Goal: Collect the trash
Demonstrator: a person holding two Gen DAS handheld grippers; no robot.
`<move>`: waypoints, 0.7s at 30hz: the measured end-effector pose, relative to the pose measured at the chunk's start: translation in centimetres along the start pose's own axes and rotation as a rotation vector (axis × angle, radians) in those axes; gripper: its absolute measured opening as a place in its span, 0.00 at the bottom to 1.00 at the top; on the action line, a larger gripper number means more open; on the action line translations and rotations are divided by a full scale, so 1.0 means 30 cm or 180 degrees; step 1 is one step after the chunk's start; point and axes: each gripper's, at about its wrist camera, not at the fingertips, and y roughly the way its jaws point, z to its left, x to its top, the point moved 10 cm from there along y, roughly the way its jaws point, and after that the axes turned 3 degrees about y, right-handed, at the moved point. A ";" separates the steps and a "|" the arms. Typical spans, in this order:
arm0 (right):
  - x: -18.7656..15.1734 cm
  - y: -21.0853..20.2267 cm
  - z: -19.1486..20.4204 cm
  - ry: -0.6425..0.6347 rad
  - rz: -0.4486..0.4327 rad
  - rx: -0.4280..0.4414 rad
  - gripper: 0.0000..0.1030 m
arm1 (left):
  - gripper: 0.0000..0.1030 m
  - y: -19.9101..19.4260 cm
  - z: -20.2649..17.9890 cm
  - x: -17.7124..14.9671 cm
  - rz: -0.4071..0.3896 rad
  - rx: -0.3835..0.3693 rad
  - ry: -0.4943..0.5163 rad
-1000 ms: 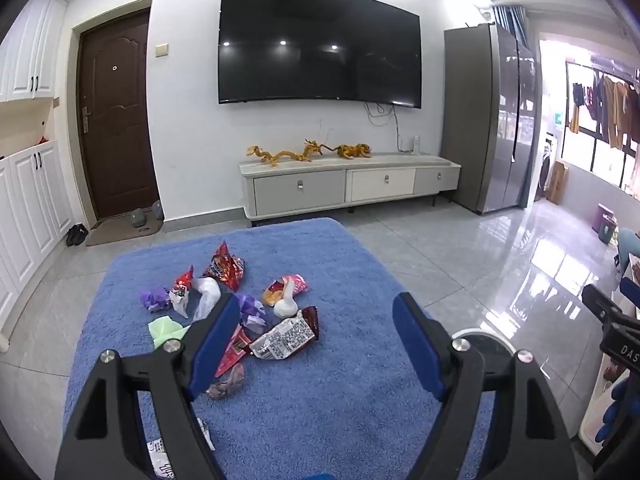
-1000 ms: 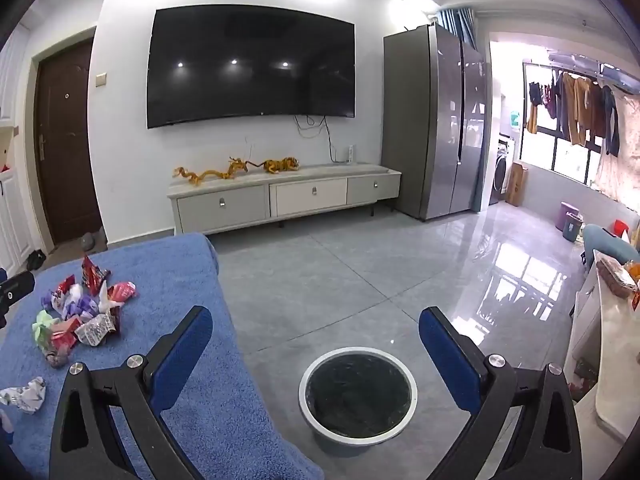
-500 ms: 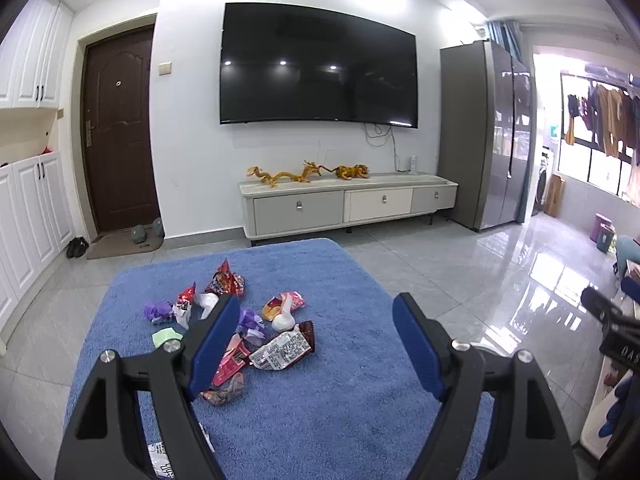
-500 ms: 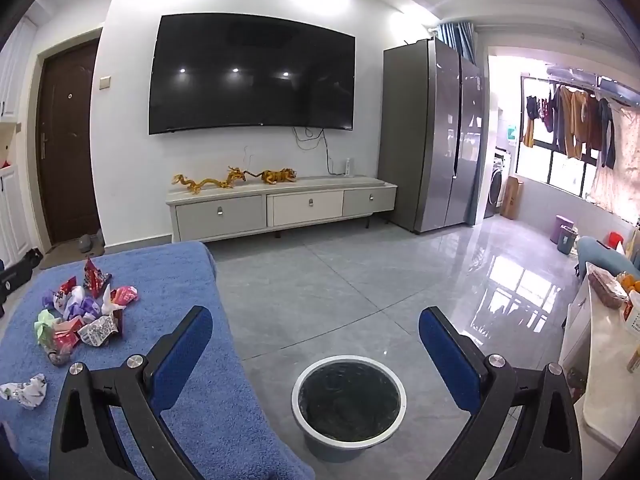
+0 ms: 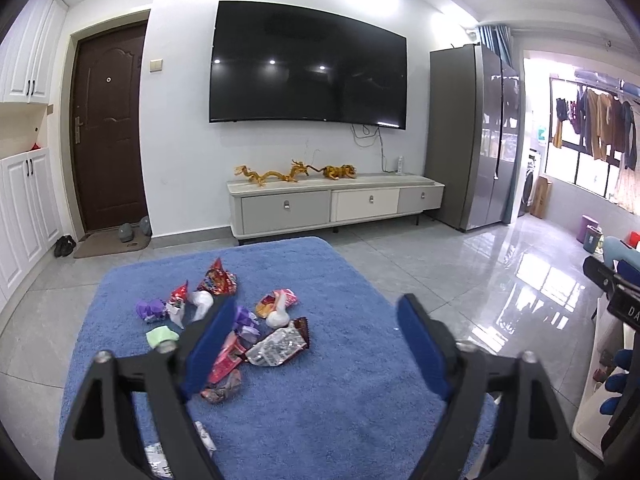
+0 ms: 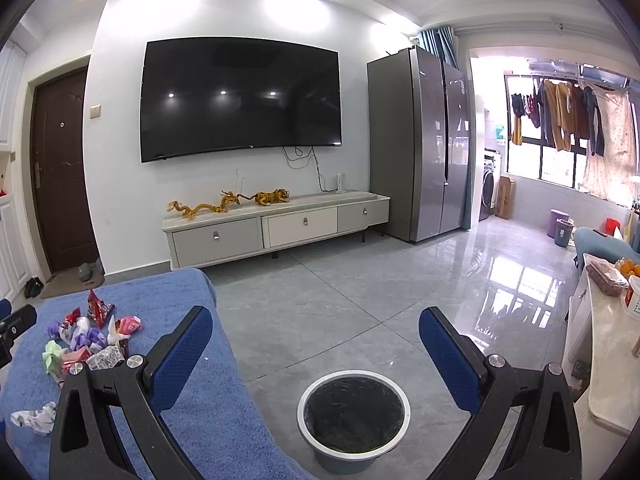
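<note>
1. The left gripper hovers over the blue rug, its jaws opening with nothing between them
2. The pile of wrappers lies on the rug, just ahead of its left finger
3. The right gripper has its jaws wide apart and empty above the bin, which stands on the tiled floor beside the rug
</note>
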 end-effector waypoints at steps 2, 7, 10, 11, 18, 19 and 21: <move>0.001 0.001 0.018 -0.0022 0.0004 0.0040 1.00 | 0.87 -0.003 0.017 -0.005 -0.0004 0.0031 0.0021; -0.003 0.002 0.058 -0.0103 0.0036 0.0167 1.00 | 0.87 -0.004 0.105 -0.044 0.0030 0.0084 -0.0005; -0.012 0.014 0.097 -0.0166 0.0097 0.0262 1.00 | 0.87 -0.009 0.186 -0.094 0.0099 0.0093 -0.0017; -0.014 0.021 0.114 -0.0192 0.0133 0.0306 1.00 | 0.87 -0.010 0.219 -0.116 0.0137 0.0116 -0.0020; -0.101 0.098 0.333 -0.0378 0.0603 0.0981 1.00 | 0.87 0.004 0.414 -0.329 0.0644 0.0045 -0.0164; -0.114 0.113 0.367 -0.0396 0.0666 0.1086 1.00 | 0.87 0.007 0.421 -0.361 0.0726 -0.0037 -0.0187; -0.146 0.142 0.446 -0.0421 0.0810 0.1313 1.00 | 0.87 0.017 0.424 -0.418 0.0854 -0.0146 -0.0185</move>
